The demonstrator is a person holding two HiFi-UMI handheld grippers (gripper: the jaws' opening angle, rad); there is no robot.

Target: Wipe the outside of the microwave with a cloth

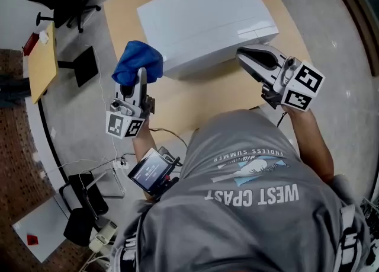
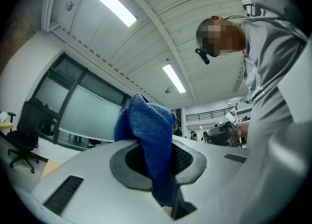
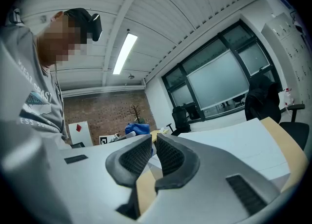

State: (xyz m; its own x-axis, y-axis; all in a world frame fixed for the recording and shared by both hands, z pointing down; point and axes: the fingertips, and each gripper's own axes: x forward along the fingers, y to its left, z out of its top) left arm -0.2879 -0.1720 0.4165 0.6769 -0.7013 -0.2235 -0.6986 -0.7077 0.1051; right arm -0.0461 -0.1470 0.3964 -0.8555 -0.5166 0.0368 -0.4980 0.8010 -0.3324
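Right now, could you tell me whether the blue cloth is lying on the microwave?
No, the blue cloth is pinched in the left gripper, held beside the microwave, not lying on it.

Items present were: one white microwave (image 1: 204, 19); one blue cloth (image 1: 137, 62); two grippers, namely left gripper (image 1: 141, 78) and right gripper (image 1: 244, 57); one wooden table (image 1: 201, 99); one person (image 1: 254, 205).
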